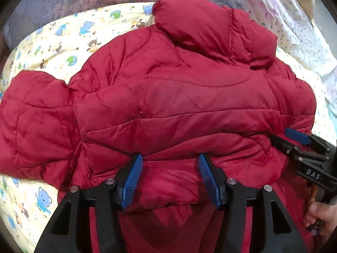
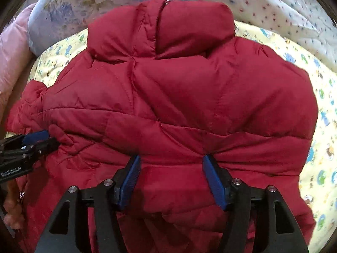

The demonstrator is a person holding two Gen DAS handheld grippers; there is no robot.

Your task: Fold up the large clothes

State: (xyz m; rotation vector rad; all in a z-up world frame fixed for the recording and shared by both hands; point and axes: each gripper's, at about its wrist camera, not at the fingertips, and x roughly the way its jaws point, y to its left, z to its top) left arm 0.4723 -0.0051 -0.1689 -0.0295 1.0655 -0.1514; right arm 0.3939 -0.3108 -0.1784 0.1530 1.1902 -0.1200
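Note:
A red puffer jacket lies back-up on a bed, collar at the far end and one sleeve spread to the left. My left gripper points down onto its near hem; the jaws are spreading and stand apart, with a puff of red fabric bulging between the blue pads. In the right wrist view the same jacket fills the picture. My right gripper sits on the hem in the same way, jaws spreading, fabric between them but not squeezed. Each gripper shows in the other's view, the right gripper and the left gripper.
The jacket rests on a yellow sheet with cartoon bears. A floral quilt is bunched along the far side. A pink pillow lies at the far left. A person's hand holds the right gripper's handle.

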